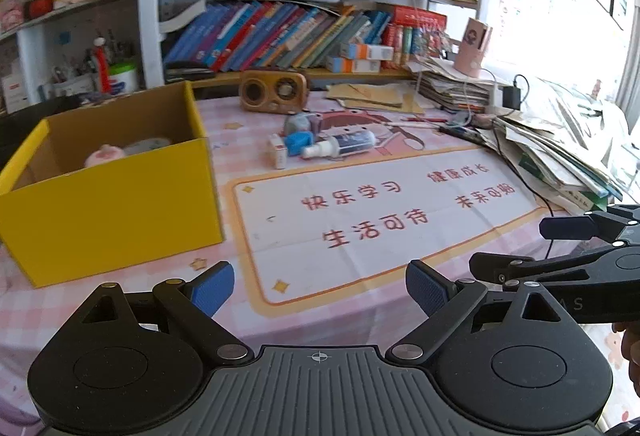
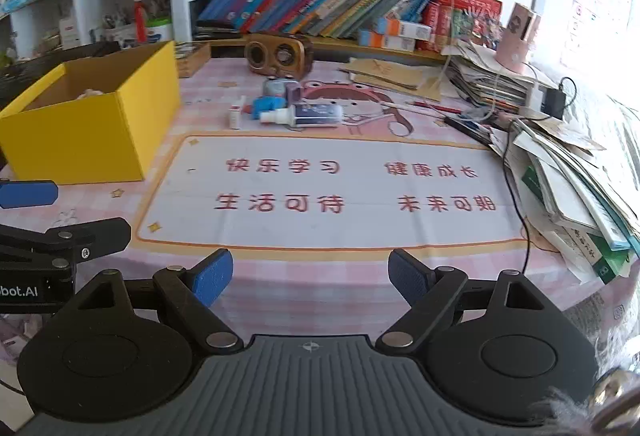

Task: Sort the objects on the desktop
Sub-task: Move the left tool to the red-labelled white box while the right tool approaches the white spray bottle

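Both claws, left (image 1: 319, 290) and right (image 2: 310, 278), are held wide and empty; bottle (image 2: 304, 115) is seen at 12 o'clock, box (image 2: 86, 124) at 10.

Both wrist views look obliquely down across the same desk mat (image 1: 360, 204), side by side.

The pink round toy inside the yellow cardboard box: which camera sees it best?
The left wrist view: it looks down into the yellow cardboard box, showing the pink round toy. The right wrist view shows only a pale sliver above the rim.
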